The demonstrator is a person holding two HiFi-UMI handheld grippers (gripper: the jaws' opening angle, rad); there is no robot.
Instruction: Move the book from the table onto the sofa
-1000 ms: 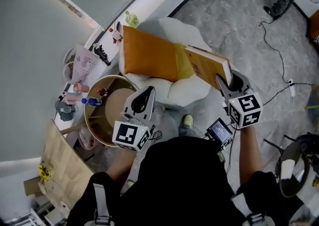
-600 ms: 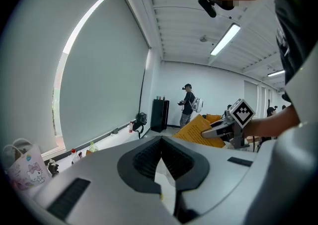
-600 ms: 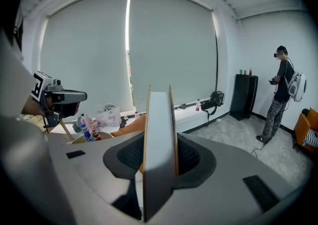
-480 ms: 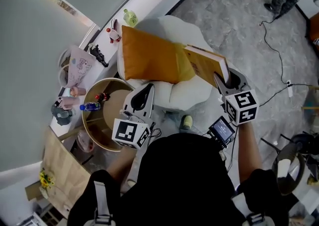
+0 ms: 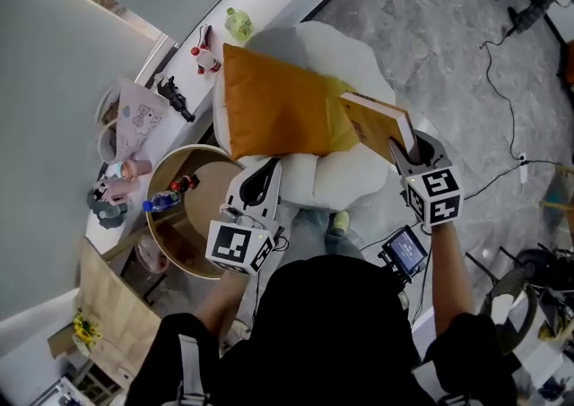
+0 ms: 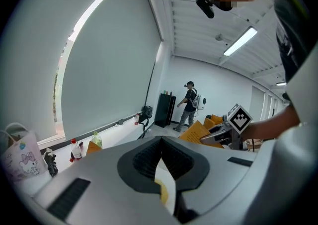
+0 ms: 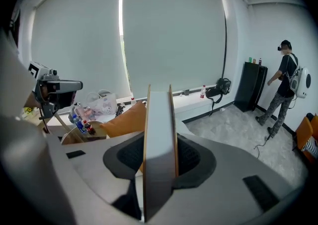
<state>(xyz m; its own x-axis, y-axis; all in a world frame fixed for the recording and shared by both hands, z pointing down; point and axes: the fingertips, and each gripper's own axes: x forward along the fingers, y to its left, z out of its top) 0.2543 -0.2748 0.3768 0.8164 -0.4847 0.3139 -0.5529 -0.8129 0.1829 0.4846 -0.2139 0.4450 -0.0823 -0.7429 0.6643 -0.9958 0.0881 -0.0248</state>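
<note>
Right gripper (image 5: 395, 143) is clamped on the book (image 5: 371, 120), its two jaws pressing the covers from either side near the lower edge, so that in the right gripper view the book (image 7: 158, 134) stands edge-on between the pads. The book is held tilted above the right side of the sofa (image 5: 334, 178), well apart from the table (image 5: 195, 209), and its far corner overlaps the cushion's edge in the head view; whether the two touch I cannot tell. Left gripper (image 5: 268, 165) carries nothing, its fingertips drawn together, and it hangs over the gap between the table and the sofa's front edge; the left gripper view shows its jaws meeting at the tip with only a sliver of sofa showing behind them. A grey marbled floor (image 5: 439, 46) fills the upper right of the head view, with a dark cable (image 5: 496, 73) trailing across it. The white, puffy sofa sits against a white window ledge (image 5: 269, 3), and a large orange cushion (image 5: 276, 108) leans on its seat and back. The round wooden table stands just beside the sofa's left side. On the ledge sit a pink cartoon bag (image 5: 134, 114), a green bottle (image 5: 238, 26) and a red-capped bottle (image 5: 205, 59). On the table near its far rim lie a blue-capped bottle (image 5: 155, 203) and a small dark bottle (image 5: 185, 184).
</note>
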